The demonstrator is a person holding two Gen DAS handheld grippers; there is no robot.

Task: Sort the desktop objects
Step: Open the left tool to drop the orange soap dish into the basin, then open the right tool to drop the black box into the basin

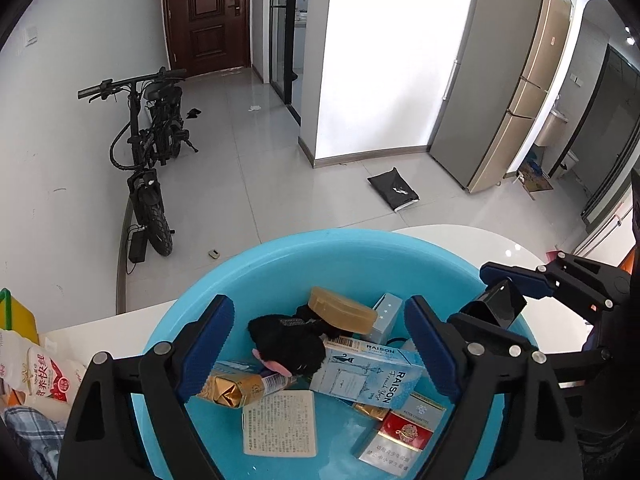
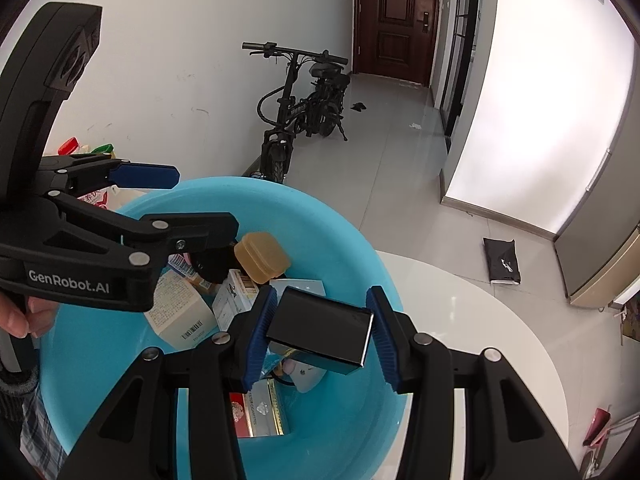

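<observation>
A blue plastic basin [image 1: 280, 264] [image 2: 352, 240] on the white table holds several items: a light blue RAISON box [image 1: 368, 380], a tan oval case [image 1: 342, 311] [image 2: 262, 257], a black plush toy [image 1: 288, 344], a gold pack [image 1: 232, 390], a white paper box [image 1: 280, 422] and a red cigarette pack [image 1: 404, 436]. My left gripper [image 1: 316, 352] is open and empty above the basin. My right gripper [image 2: 320, 332] is shut on a black box [image 2: 320, 326] [image 1: 496, 306] and holds it over the basin's right side.
The white round table [image 2: 480, 320] extends to the right of the basin. Snack bags [image 1: 44, 372] and checked cloth [image 1: 32, 428] lie at the left. A black e-bike [image 1: 152, 152] stands on the floor beyond the table.
</observation>
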